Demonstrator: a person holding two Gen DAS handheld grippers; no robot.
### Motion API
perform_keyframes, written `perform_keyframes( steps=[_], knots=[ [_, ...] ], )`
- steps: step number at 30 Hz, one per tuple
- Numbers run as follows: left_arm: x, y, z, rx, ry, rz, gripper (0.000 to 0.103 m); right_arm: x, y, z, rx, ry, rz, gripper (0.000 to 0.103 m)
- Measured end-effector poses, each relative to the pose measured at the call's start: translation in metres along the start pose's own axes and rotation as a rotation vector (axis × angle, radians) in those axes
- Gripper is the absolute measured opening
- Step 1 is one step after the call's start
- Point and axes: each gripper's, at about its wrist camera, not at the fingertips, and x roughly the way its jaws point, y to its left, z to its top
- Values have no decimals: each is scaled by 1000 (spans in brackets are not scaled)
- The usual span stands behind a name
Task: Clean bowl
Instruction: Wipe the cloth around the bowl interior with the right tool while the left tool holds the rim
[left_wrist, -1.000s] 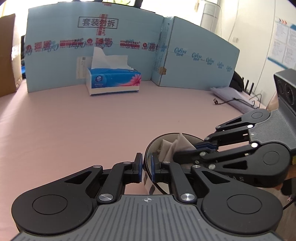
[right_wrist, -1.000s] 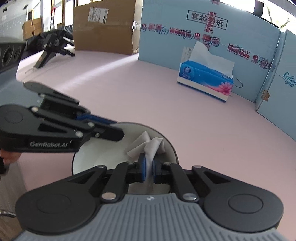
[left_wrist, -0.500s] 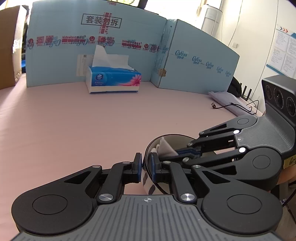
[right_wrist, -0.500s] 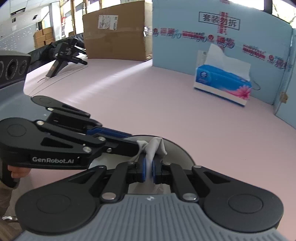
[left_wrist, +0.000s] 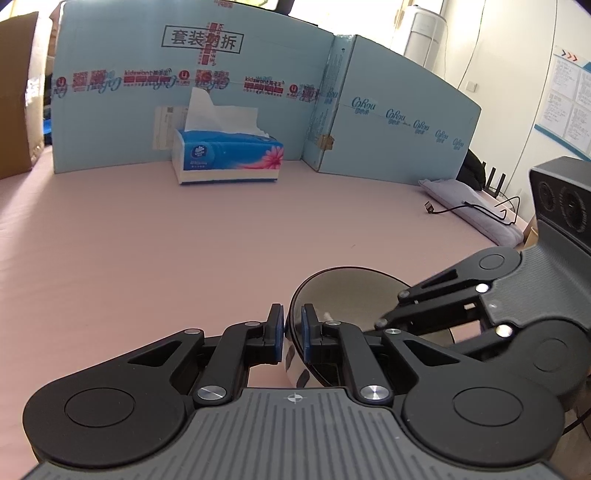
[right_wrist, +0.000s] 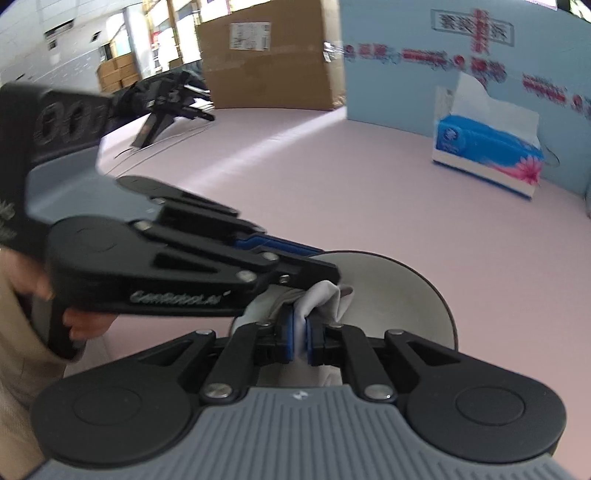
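A bowl (left_wrist: 351, 291) with a dark outside and a pale inside (right_wrist: 399, 295) sits on the pink table near its front edge. My left gripper (left_wrist: 293, 332) is shut on the bowl's near rim, one pad outside and one inside. In the right wrist view my right gripper (right_wrist: 300, 334) is shut on a crumpled white tissue (right_wrist: 325, 299), which lies inside the bowl against its near wall. In the left wrist view the right gripper (left_wrist: 380, 323) reaches into the bowl from the right, and only a scrap of tissue shows there. The left gripper (right_wrist: 317, 267) crosses the right wrist view from the left.
A blue tissue box (left_wrist: 227, 157) with a sheet sticking up stands at the back, also seen as the tissue box (right_wrist: 487, 155). Light blue cardboard panels (left_wrist: 388, 122) wall the back. A brown carton (right_wrist: 269, 55) and black gear (right_wrist: 166, 99) sit far left; a cable (left_wrist: 476, 210) lies far right.
My right gripper has sunk lower into the bowl and swung left with the tissue, so less tissue shows in the left wrist view. The left gripper has kept its hold on the rim.
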Motion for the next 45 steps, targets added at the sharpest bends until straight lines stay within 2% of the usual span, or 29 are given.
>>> perform_keyframes(
  steps=[4, 8, 12, 18, 23, 30, 34, 45],
  knots=[
    [-2, -1, -1, -2, -3, 6, 11, 3, 4, 0, -6, -8, -67, 8],
    [-3, -1, -2, -17, -8, 6, 11, 5, 10, 0, -27, -25, -176, 8],
    [-6, -1, -3, -21, -12, 11, 14, 4, 5, -3, 1, -43, -230, 8],
    [-9, -4, -5, -7, -17, 17, 15, -12, -14, -9, 98, -85, -260, 7],
    [-18, -5, -7, -15, -22, 11, 18, -22, -14, -14, 116, -101, -261, 7],
    [-29, -17, -15, -14, -25, 48, 23, -19, -14, -13, 101, -111, -242, 7],
    [-25, -19, -12, 12, -22, 56, 21, -18, -15, -12, 98, -123, -230, 7],
    [-25, -15, -11, 45, -17, 27, 22, -1, -13, -1, 39, -109, -123, 8]
  ],
)
